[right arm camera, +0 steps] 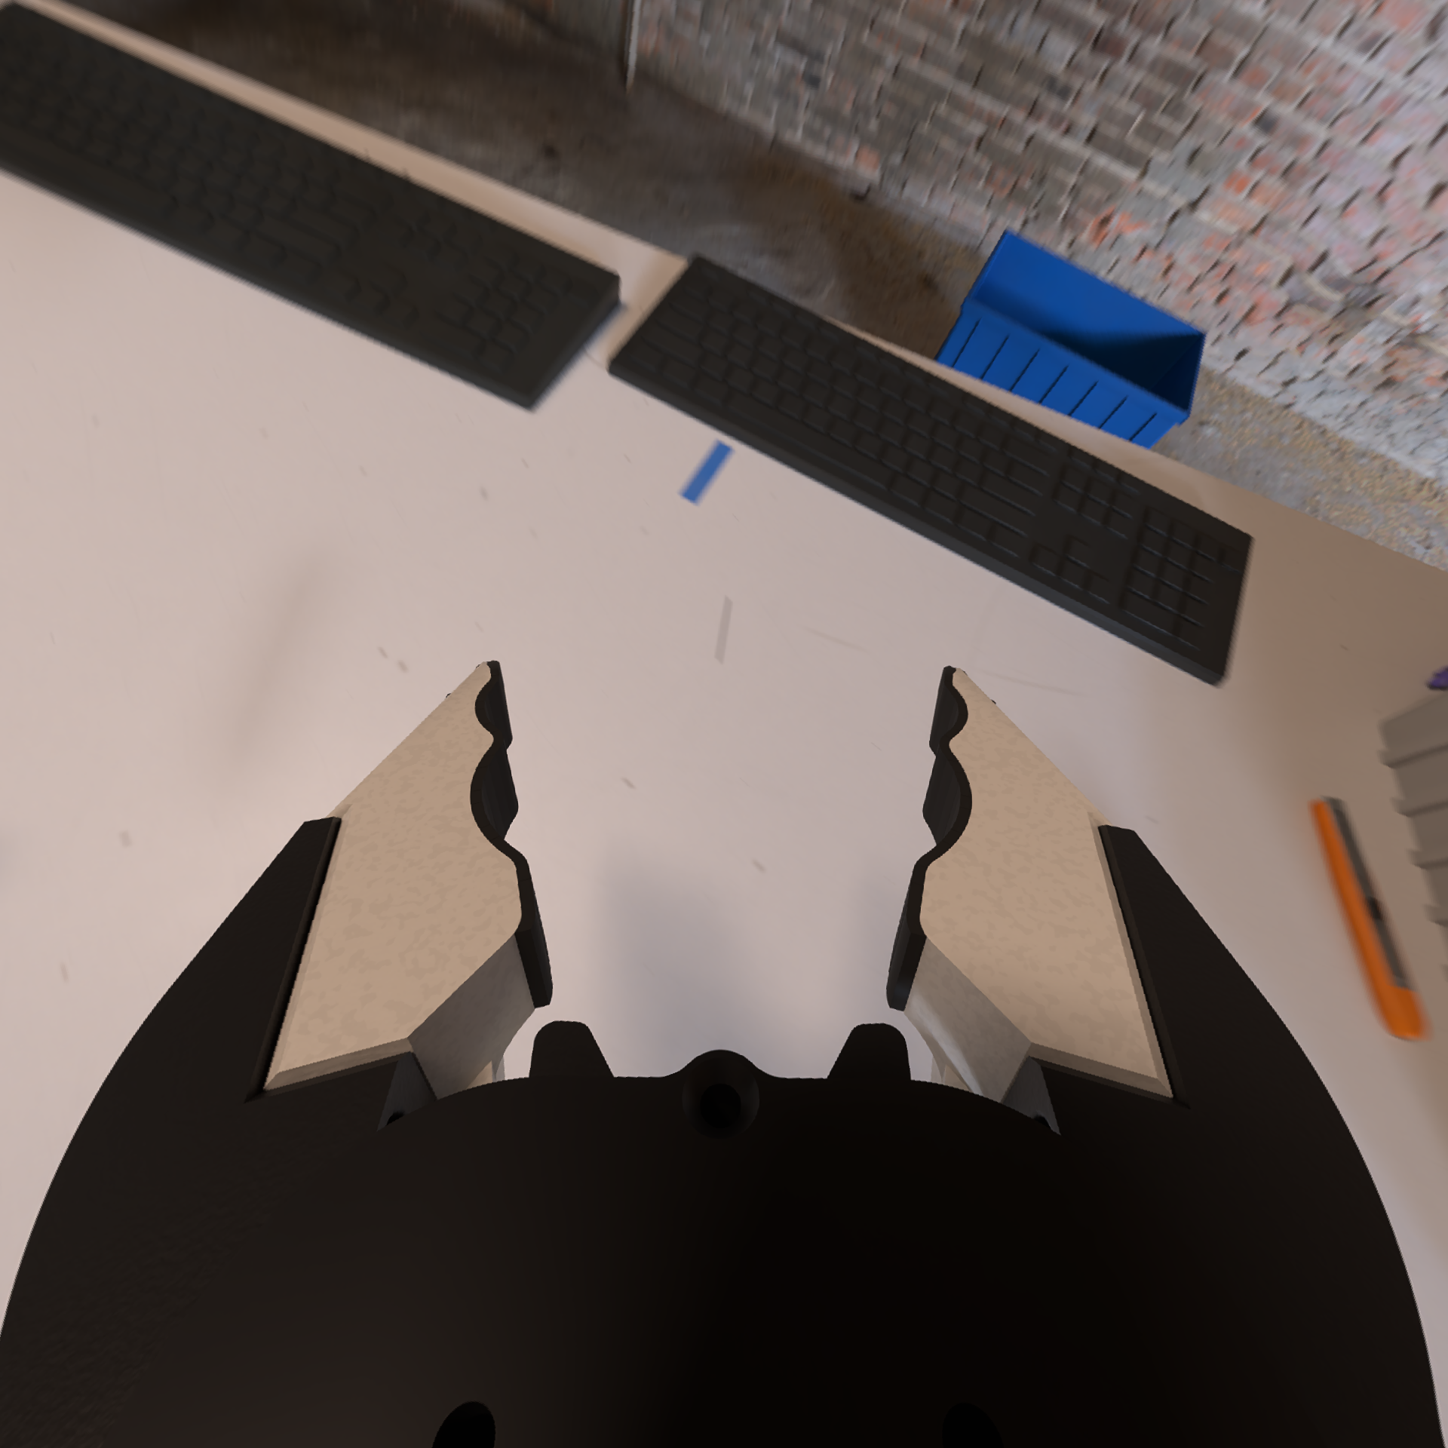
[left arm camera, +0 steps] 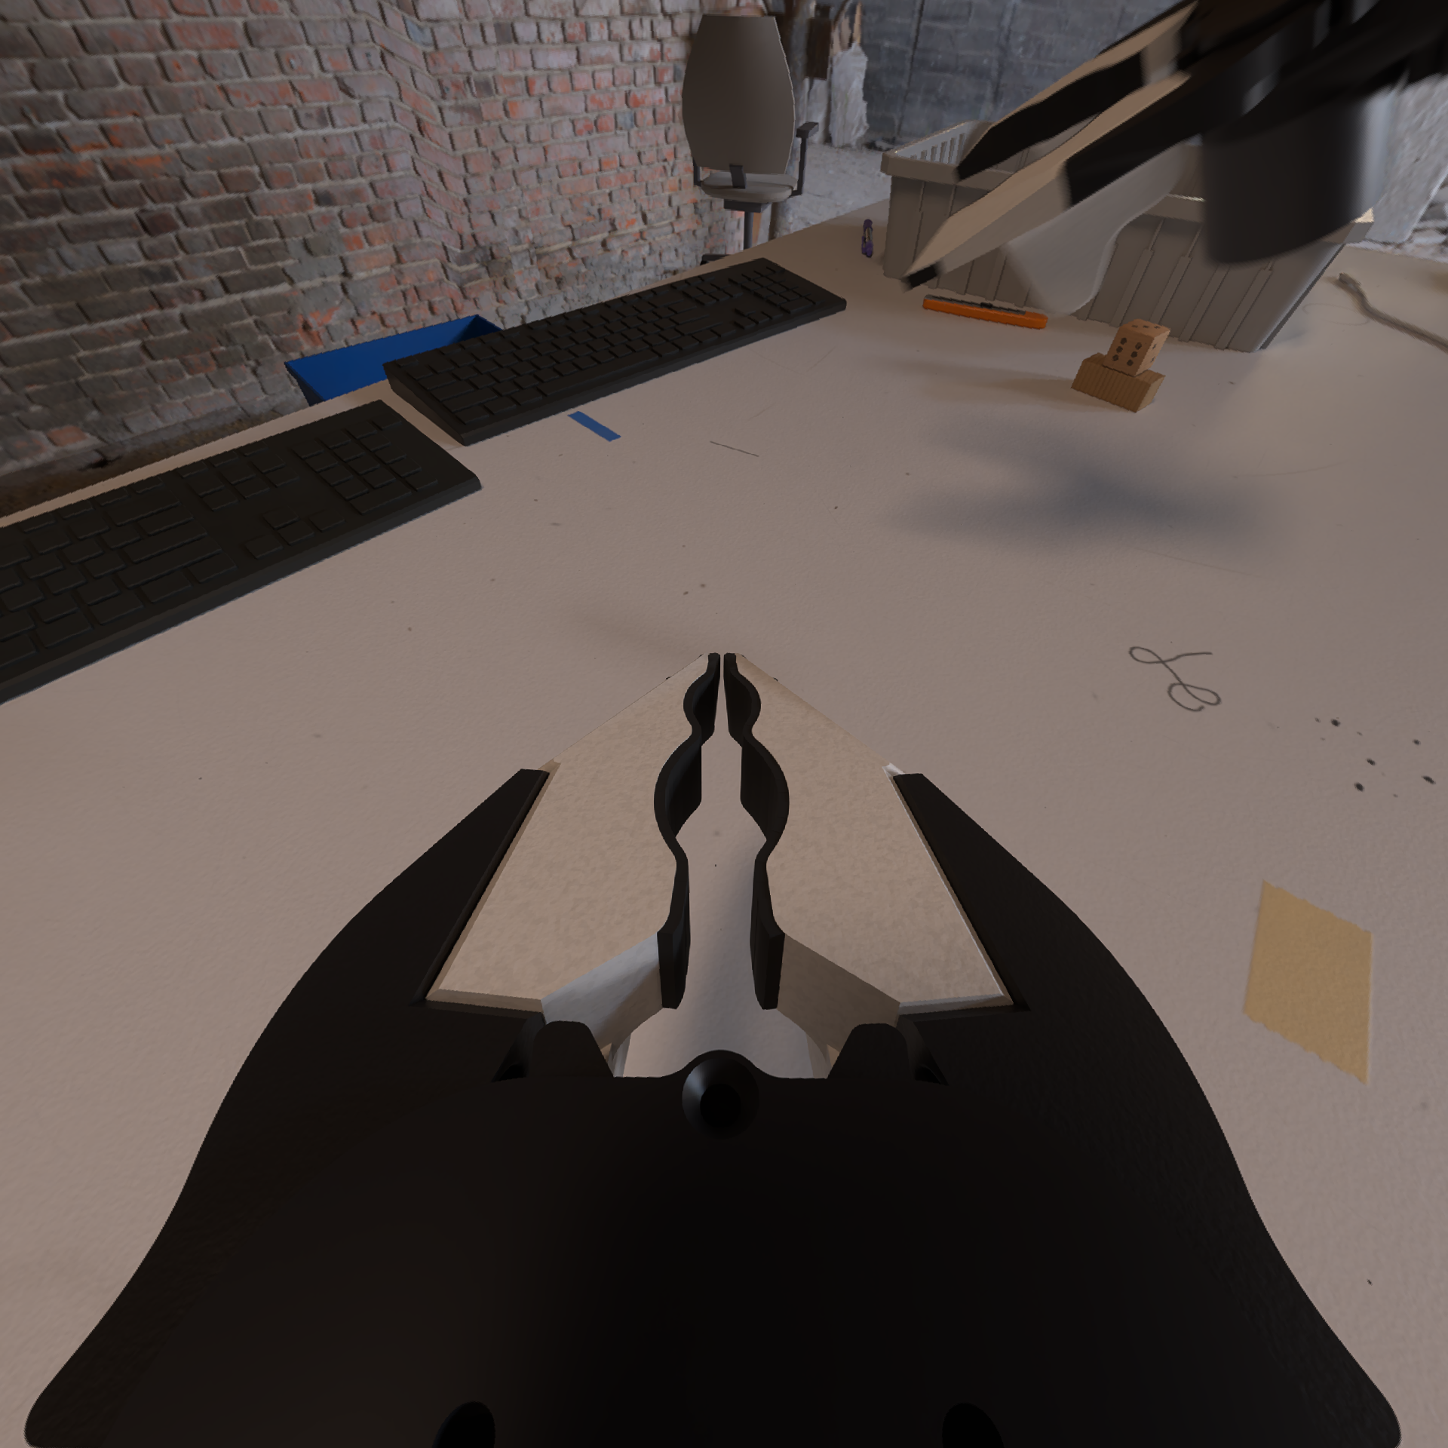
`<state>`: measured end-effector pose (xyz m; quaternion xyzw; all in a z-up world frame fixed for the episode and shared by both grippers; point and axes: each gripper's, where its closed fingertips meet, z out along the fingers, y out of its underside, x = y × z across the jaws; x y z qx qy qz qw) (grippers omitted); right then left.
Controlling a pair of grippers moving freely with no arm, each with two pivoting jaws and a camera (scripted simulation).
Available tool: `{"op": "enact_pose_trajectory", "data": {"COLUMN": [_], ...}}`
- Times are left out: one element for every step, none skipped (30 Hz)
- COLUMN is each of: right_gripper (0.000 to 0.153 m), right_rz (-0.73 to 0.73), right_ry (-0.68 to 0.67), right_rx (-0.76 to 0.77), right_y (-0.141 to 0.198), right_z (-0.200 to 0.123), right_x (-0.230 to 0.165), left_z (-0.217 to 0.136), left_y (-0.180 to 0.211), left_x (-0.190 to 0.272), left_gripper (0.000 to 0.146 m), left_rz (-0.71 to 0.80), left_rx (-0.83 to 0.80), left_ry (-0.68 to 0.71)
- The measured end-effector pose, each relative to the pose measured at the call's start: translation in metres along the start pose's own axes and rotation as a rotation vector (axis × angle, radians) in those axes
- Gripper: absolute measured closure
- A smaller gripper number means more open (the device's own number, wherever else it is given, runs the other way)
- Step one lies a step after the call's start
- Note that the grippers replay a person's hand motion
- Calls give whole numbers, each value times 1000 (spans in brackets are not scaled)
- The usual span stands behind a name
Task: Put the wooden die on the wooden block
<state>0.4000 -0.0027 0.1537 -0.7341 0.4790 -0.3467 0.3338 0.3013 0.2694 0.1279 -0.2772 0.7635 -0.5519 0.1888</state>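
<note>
In the left wrist view, the wooden die rests tilted on top of the wooden block at the far right of the table, in front of a grey bin. My left gripper is shut and empty, low over the middle of the table. My right gripper shows in that view high at the upper right, blurred, above and left of the die. In the right wrist view my right gripper is open and empty over bare table. The die and block are outside that view.
Two black keyboards lie along the far table edge, and a blue bin sits beyond them. A grey bin stands at the back right, with an orange utility knife in front of it. An office chair stands by the brick wall.
</note>
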Motion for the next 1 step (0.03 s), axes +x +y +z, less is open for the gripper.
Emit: {"op": "enact_pose_trajectory", "data": {"right_gripper": [45], "right_rz": [16], "right_ry": [18], "right_rx": [35], "right_y": [-4], "right_z": [11], "right_x": [-15], "left_z": [0], "left_y": [0], "left_x": [0], "left_gripper": [145], "left_rz": [2], "left_rx": [1], "left_ry": [-2]}}
